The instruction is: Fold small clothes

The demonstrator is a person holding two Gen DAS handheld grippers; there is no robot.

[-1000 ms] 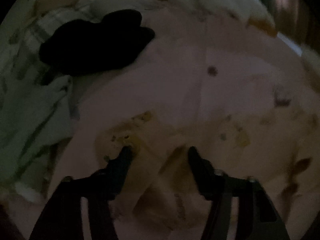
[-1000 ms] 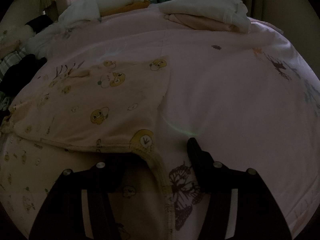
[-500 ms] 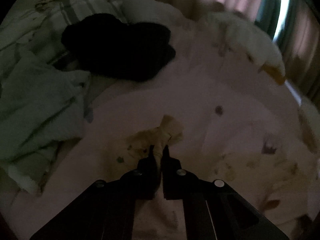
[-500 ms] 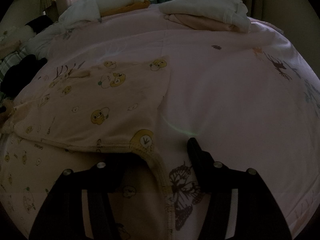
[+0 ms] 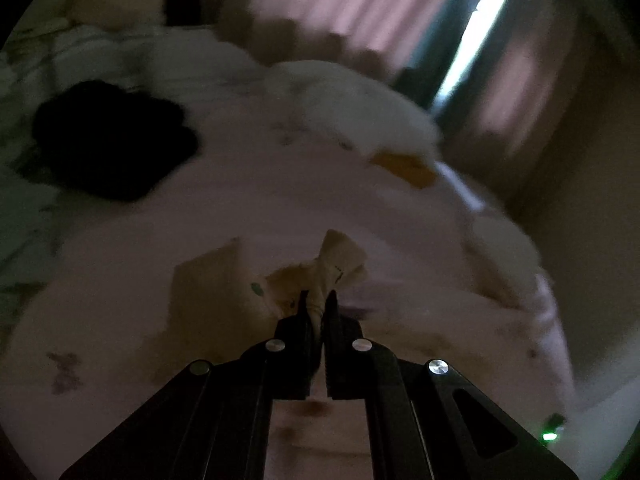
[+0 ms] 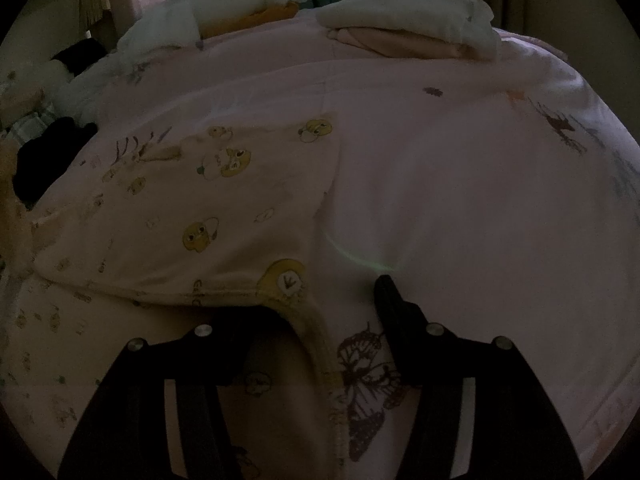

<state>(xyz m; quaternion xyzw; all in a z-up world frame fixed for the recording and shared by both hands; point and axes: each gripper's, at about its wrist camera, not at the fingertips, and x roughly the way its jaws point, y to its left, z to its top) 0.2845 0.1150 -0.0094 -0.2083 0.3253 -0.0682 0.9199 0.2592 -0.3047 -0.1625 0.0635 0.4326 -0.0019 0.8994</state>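
Observation:
A small pale garment with yellow cartoon prints [image 6: 224,216] lies spread on the pink bed cover [image 6: 460,200]. In the left wrist view my left gripper [image 5: 316,300] is shut on a bunched end of that garment [image 5: 336,264] and holds it lifted above the cover. In the right wrist view my right gripper [image 6: 320,296] is open at the garment's near hem; its left finger is hidden under the cloth and its right finger [image 6: 390,292] rests on the cover.
A folded white and pink stack [image 6: 412,28] lies at the back of the bed. A white and orange folded pile [image 6: 240,8] sits back left. A black garment [image 5: 112,140] and plaid and green clothes [image 5: 24,208] lie at the left. Curtains hang behind.
My left gripper closed on the garment's end, then lifted and swung it right and toward the curtains. The right gripper has stayed still and open.

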